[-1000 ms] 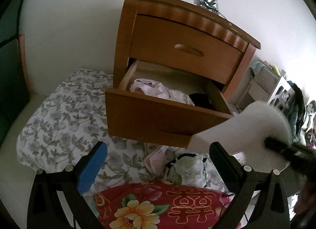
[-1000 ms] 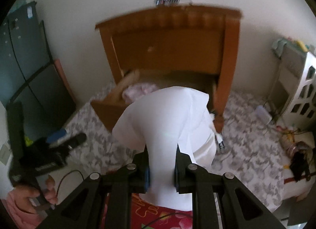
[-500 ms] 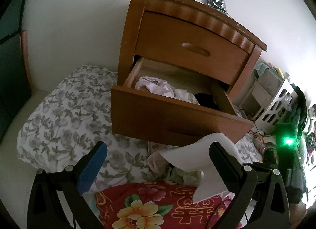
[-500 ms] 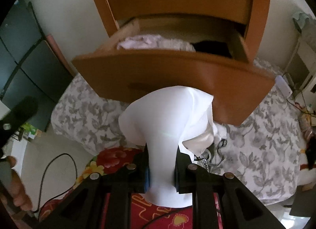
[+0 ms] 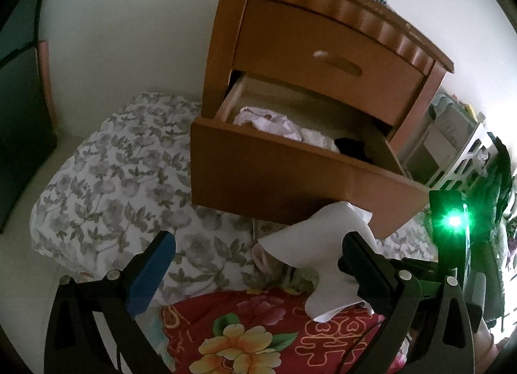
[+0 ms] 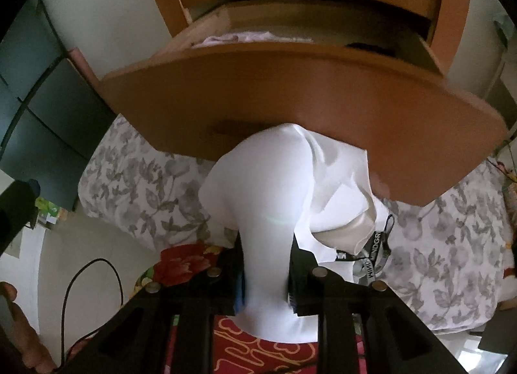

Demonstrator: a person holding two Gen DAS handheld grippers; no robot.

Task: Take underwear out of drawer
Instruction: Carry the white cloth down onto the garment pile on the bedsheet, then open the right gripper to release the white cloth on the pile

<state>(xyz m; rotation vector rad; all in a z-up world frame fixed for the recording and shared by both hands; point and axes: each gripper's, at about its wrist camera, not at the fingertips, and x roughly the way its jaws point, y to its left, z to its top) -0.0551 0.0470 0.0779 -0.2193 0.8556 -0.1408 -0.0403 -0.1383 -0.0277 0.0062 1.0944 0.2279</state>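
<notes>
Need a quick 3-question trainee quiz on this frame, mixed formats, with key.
1. True or false: the lower drawer of the nightstand stands open.
2. What sits between the fingers of the right gripper? A) a black garment B) the white garment C) a cable
3. Fill in: the left gripper is ____, with nothing between its fingers.

Key
1. True; pink clothing and a black item are still inside.
2. B; its jaws have just been opening, the cloth still between them.
3. Open.
</notes>
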